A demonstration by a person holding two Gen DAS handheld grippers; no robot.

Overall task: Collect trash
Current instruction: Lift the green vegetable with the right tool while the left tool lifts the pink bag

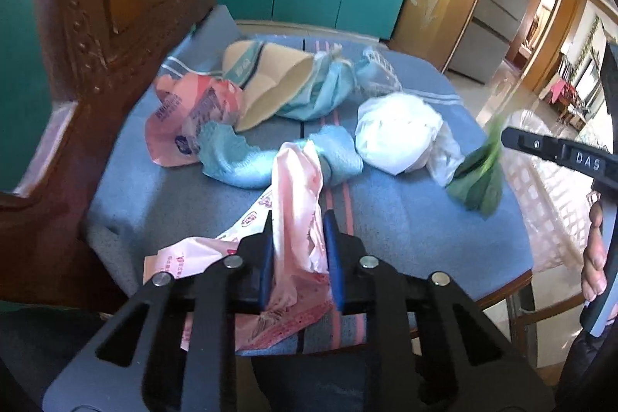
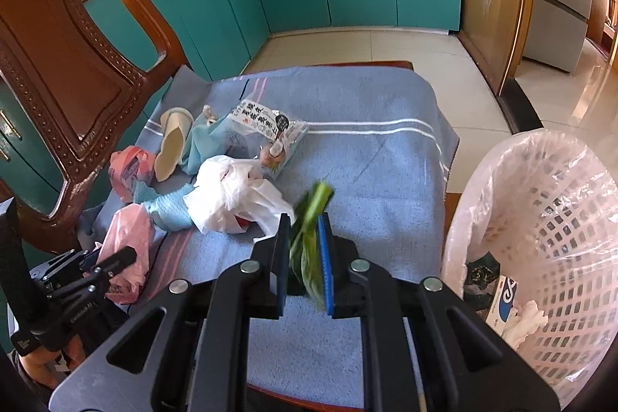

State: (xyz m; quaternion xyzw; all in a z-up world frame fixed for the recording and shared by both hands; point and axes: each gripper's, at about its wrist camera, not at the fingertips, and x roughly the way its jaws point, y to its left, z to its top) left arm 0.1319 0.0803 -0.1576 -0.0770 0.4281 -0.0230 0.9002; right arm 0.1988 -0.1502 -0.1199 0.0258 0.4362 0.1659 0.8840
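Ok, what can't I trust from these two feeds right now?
- Green leaf in the right claw: motion-blurred in both views, so its tip is unclear.
- Pink bag in the left claw: its lower end is hidden under the claw body in the left wrist view.
- Bin: cut off by the right edge in the right wrist view; most of its contents hidden by its wall.

The left gripper (image 1: 297,230) reaches forward low over the seat, its jaws closed on a pink plastic bag (image 1: 297,180) that runs between the blue pads (image 1: 331,238). The right gripper (image 2: 303,238) is lifted, jaws pinching a green leaf (image 2: 309,250). In the left wrist view the person's right hand (image 1: 596,250) wraps the handle, fingers curled round it.
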